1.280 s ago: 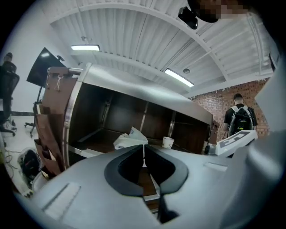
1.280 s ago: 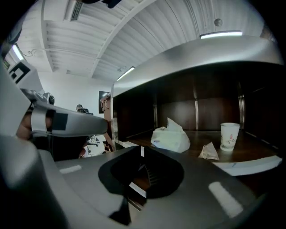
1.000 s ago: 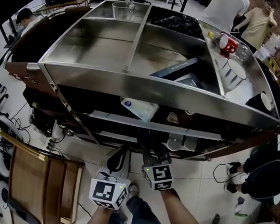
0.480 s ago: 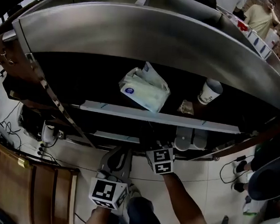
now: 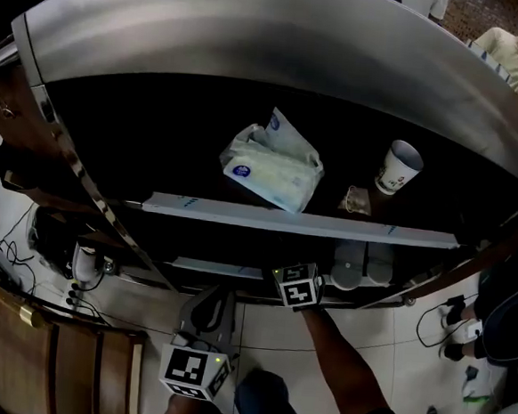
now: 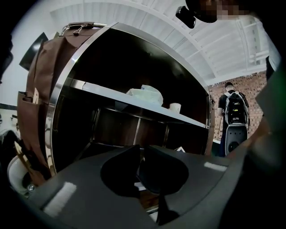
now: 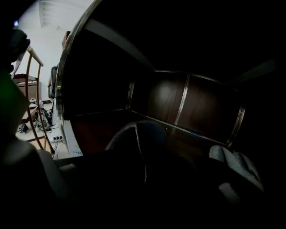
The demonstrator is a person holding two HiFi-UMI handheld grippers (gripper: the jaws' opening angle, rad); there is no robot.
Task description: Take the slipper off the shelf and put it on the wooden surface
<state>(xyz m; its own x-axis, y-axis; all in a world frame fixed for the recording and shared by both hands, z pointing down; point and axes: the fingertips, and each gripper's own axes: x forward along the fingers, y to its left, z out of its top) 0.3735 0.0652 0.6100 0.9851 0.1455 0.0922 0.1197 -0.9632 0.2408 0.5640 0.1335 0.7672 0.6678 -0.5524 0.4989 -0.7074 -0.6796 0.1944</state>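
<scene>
A pair of grey slippers (image 5: 355, 261) lies on the bottom shelf of the steel cart (image 5: 285, 220); in the right gripper view the slippers (image 7: 234, 167) show at the lower right, clear of the jaws. My right gripper (image 7: 143, 154) points into that dark shelf, left of the slippers. Its jaws have just been opening and nothing is between them. Its marker cube (image 5: 297, 285) sits at the shelf's front edge. My left gripper (image 5: 212, 307) hangs lower, over the floor in front of the cart, jaws together and empty. The wooden surface (image 5: 60, 356) is at the lower left.
On the middle shelf are a white tissue pack (image 5: 271, 162), a paper cup (image 5: 398, 166) and a small packet (image 5: 359, 199). A person (image 6: 233, 118) with a backpack stands beyond the cart's right end. Cables and a power strip (image 5: 75, 272) lie on the floor at left.
The head view has sunk from the cart's top trays to its lower shelves. My right gripper went down and forward into the bottom shelf. The left gripper dropped lower.
</scene>
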